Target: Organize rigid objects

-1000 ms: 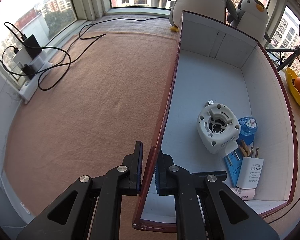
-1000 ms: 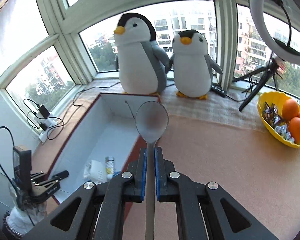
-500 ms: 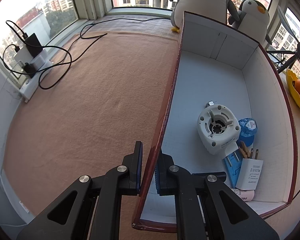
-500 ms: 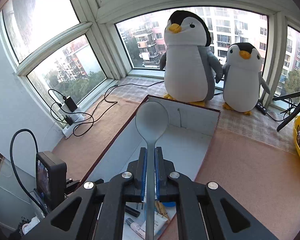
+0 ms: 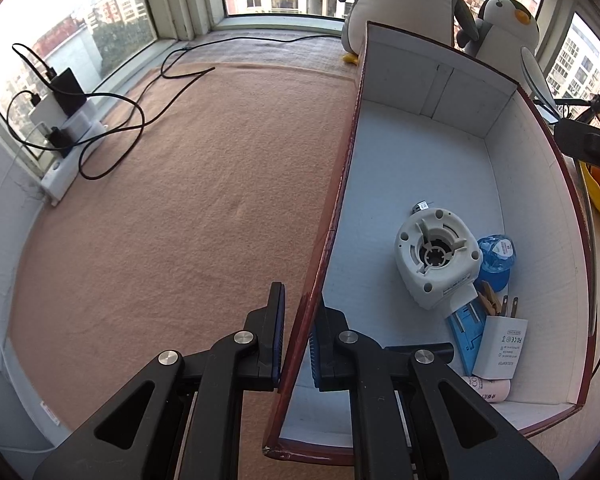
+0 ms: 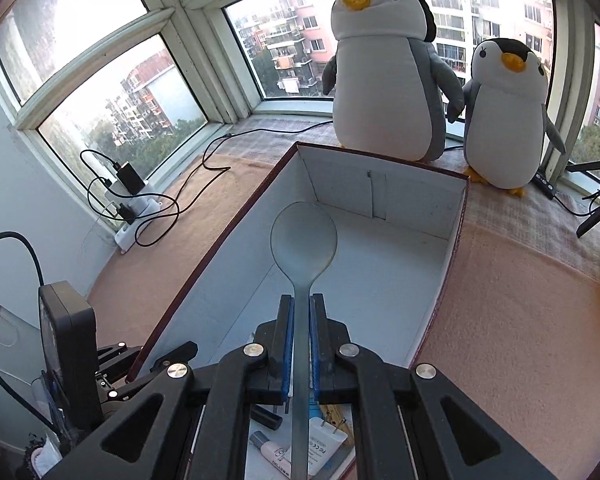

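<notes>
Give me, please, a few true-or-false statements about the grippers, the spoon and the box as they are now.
1. The right gripper holds a spoon. True.
2. The left gripper is shut on the box wall. True.
3. The box is empty. False: a white plug, a blue bottle and other things lie in it.
4. The spoon's bowl points toward the camera. False: it points away, over the box.
5. Two penguins stand behind the box. True.

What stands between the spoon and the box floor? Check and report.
Nothing visible does. The right gripper holds the spoon by its handle above the open, lidless box, whose far half is bare. The charger and other items sit only at the near end.
</notes>
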